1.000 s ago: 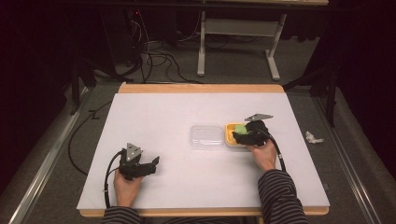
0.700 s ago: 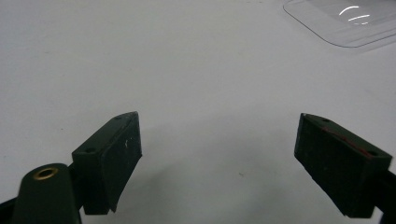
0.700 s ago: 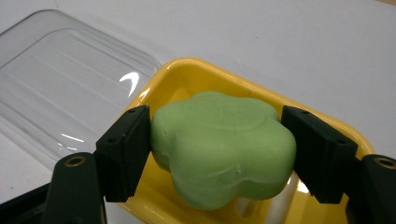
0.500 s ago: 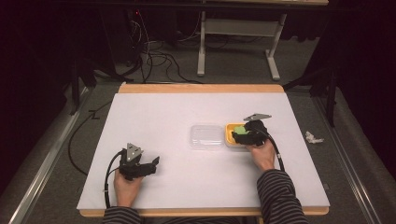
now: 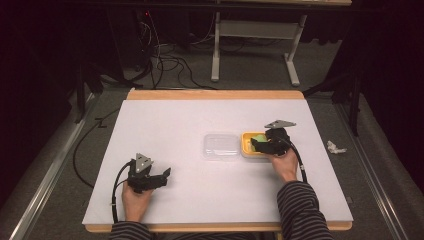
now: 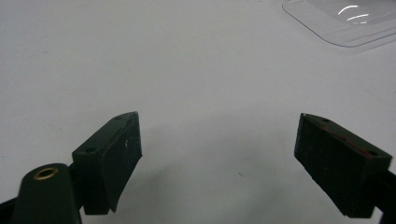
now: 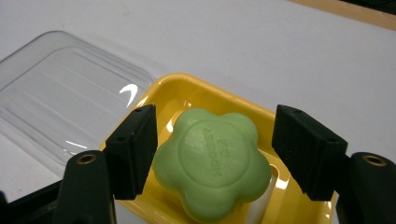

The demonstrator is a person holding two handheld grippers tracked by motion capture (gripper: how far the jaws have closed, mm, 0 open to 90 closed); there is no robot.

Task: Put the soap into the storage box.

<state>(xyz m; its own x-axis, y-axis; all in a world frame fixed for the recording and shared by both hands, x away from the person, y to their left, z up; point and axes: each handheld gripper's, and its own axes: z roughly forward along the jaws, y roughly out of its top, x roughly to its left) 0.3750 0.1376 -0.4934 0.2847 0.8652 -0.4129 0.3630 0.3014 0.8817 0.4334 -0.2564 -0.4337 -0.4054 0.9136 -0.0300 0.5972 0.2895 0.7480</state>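
Note:
A green flower-shaped soap [image 7: 215, 161] lies tilted in a yellow dish [image 7: 187, 91], which sits right of the table's middle [image 5: 247, 146]. My right gripper [image 7: 215, 112] stands open around the soap: its left jaw is close against the soap's edge and its right jaw stands apart. From above, the right gripper [image 5: 260, 144] hangs over the dish and hides most of the soap [image 5: 259, 137]. My left gripper [image 5: 164, 176] rests open near the front left, with bare white table between its jaws [image 6: 218, 116].
A clear plastic lid [image 5: 221, 146] lies flat just left of the dish, touching or nearly touching it [image 7: 70, 107]; its corner shows far ahead of the left gripper [image 6: 345, 18]. A crumpled white scrap [image 5: 335, 147] lies on the floor right of the table.
The right gripper has edged slightly over the dish. The left gripper has stayed still.

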